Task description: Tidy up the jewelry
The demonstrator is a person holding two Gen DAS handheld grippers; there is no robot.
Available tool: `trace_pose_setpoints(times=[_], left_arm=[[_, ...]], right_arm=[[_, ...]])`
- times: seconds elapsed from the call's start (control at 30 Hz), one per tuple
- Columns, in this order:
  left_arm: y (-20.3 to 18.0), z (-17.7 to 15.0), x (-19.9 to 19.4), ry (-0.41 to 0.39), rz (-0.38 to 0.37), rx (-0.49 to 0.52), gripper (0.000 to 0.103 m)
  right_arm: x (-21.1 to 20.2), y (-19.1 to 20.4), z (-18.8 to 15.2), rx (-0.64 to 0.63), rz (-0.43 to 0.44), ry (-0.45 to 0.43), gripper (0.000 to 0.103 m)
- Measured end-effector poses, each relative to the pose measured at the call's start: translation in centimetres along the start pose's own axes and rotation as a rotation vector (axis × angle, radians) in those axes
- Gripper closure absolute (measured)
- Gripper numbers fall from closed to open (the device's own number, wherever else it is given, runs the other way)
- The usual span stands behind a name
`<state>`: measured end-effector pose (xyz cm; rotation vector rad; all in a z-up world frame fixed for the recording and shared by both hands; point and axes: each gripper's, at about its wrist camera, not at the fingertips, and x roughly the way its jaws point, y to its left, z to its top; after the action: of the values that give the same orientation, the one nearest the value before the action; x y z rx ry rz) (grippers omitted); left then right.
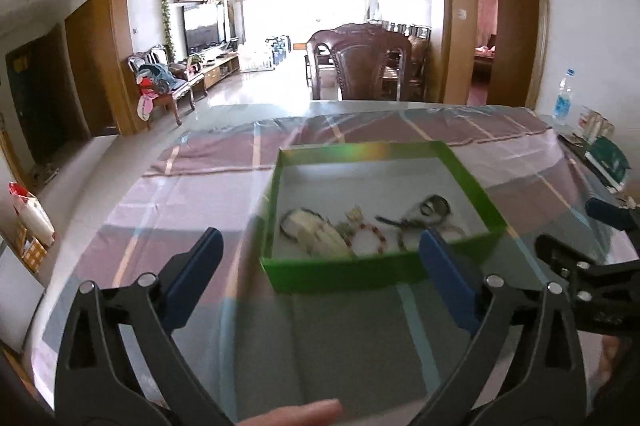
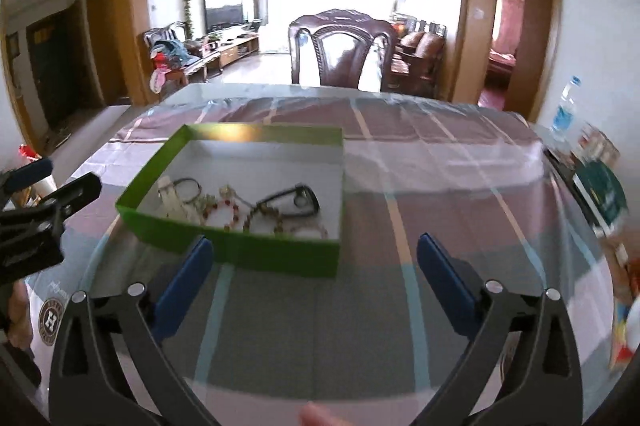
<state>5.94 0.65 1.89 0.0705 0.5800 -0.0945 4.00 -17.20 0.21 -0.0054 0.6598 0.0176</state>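
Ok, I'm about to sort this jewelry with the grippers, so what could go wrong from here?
The pieces in the green box lie bunched together, so lifting the beaded bracelet may drag others along. The box looks light and could slide on the glass tabletop. The left gripper and right gripper are close and might collide.
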Motion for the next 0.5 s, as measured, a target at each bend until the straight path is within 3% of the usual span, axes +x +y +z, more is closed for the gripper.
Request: trace_pose_setpoints(times=[0.2,0.5], left_arm=[[-1.0,-2.4,-1.9,0.017,-0.018,0.015,0.004],[-0.6,-3.1,-3.2,0.005,-0.003,0.003,0.004]], right_arm=[[-1.8,1.5,-2.5,0.001,-0.043,-0.051,0.003],[-2.7,2.4,-2.7,0.002,-0.042,-0.082,0.003]])
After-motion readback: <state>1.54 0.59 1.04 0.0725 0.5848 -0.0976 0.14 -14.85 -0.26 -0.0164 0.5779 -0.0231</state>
